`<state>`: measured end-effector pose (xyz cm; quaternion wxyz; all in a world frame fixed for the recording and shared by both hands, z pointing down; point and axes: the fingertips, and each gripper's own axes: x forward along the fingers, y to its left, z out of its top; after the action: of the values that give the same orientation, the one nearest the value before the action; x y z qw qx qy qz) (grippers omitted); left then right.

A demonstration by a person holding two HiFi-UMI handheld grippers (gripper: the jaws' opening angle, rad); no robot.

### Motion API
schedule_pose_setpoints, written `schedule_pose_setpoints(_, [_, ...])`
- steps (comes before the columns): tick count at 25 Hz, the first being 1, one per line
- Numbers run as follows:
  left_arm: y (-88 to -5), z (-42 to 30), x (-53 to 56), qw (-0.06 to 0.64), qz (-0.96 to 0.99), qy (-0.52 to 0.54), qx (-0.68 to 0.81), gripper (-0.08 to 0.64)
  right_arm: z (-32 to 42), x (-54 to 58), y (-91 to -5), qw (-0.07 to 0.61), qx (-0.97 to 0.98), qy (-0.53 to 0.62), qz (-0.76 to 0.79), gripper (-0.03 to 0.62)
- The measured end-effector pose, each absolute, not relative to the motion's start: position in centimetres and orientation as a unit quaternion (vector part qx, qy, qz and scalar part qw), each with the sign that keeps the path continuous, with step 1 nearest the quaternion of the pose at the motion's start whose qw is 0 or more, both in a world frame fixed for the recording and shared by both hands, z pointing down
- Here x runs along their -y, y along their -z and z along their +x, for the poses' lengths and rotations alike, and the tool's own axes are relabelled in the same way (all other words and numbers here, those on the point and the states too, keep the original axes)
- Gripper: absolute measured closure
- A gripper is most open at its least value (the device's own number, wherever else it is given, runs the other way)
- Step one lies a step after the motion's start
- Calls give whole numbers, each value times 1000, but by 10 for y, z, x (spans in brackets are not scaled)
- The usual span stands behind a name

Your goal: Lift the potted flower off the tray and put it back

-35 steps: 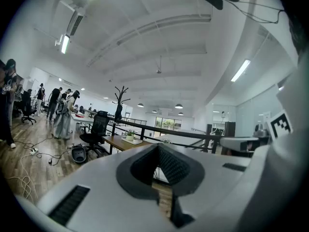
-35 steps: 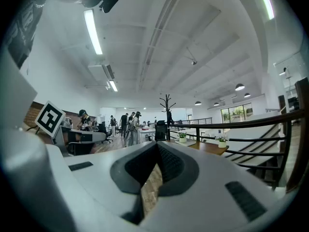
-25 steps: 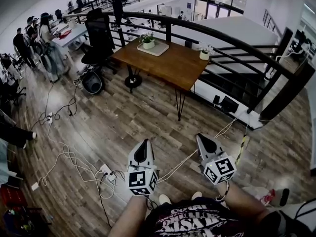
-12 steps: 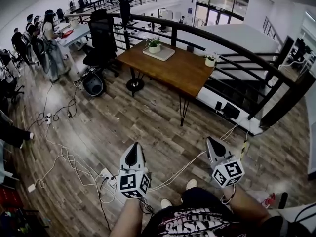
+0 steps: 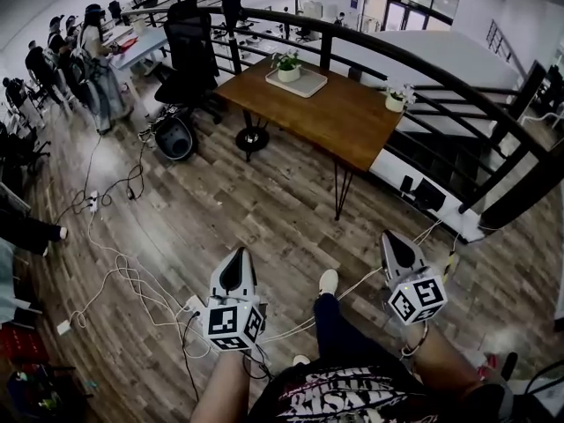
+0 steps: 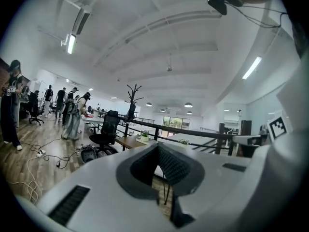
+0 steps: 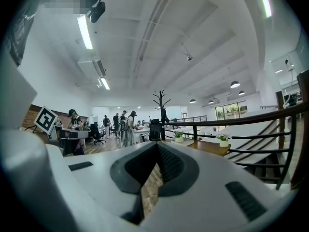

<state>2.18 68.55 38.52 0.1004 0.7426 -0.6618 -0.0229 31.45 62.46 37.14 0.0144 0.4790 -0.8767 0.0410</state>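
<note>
Your left gripper (image 5: 236, 256) and right gripper (image 5: 389, 238) are both clenched on nothing, well short of the wooden table (image 5: 339, 122). The potted flower (image 5: 288, 65) sits on its tray (image 5: 308, 84) at the table's far corner. A black chair (image 5: 192, 55) stands left of the table, and loose cables (image 5: 123, 276) lie on the floor before it.

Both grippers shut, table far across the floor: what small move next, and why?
Probably walk closer to the table: the potted flower sits on its tray far beyond the left gripper and right gripper, both shut and empty.
</note>
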Motion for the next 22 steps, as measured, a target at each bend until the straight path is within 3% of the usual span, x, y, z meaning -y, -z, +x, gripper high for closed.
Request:
schedule_pose_setpoints(16, [-403,60,-381,120,752,-4,648,552,319,-350,-415,56,903,-51,422,601])
schedule_pose_setpoints(22, [-400,50,-312,141,730,7,669,552,316,-280,-409,51,910,-64,407,601])
